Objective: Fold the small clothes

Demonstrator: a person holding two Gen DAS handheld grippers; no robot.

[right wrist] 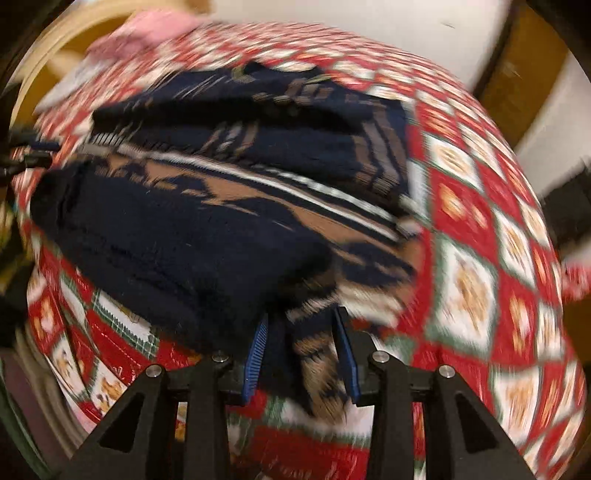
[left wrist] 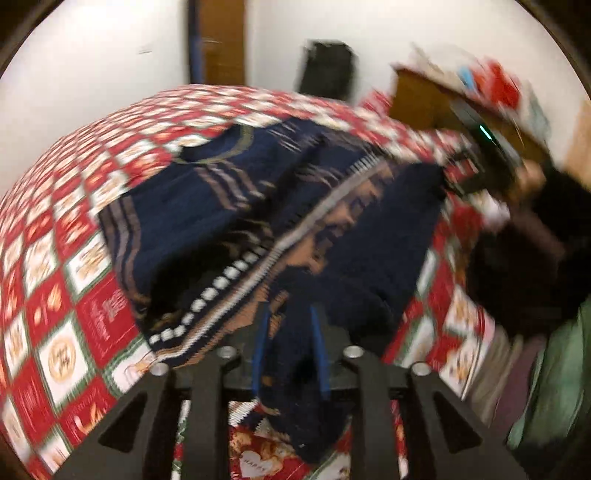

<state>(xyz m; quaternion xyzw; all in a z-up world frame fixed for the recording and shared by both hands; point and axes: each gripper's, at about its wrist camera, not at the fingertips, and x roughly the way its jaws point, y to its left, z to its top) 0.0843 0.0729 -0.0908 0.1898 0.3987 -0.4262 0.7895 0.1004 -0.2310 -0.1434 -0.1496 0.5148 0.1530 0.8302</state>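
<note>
A small navy knit sweater (left wrist: 229,206) with tan and white patterned bands lies partly folded on a red, white and green patchwork cloth (left wrist: 55,280). My left gripper (left wrist: 290,343) is shut on a navy edge of the sweater, fabric bunched between its blue pads (left wrist: 317,350). My right gripper (right wrist: 301,350) is shut on another edge of the sweater (right wrist: 192,221), navy and tan fabric hanging between its pads (right wrist: 258,350). The right gripper also shows in the left wrist view (left wrist: 476,162), at the sweater's far right edge. Both views are blurred by motion.
The patchwork cloth (right wrist: 480,236) covers the whole work surface. A white wall, a brown door (left wrist: 221,37) and a black object (left wrist: 327,70) stand behind. A wooden shelf with clutter (left wrist: 461,92) is at the right. A pink item (right wrist: 147,33) lies at the cloth's far edge.
</note>
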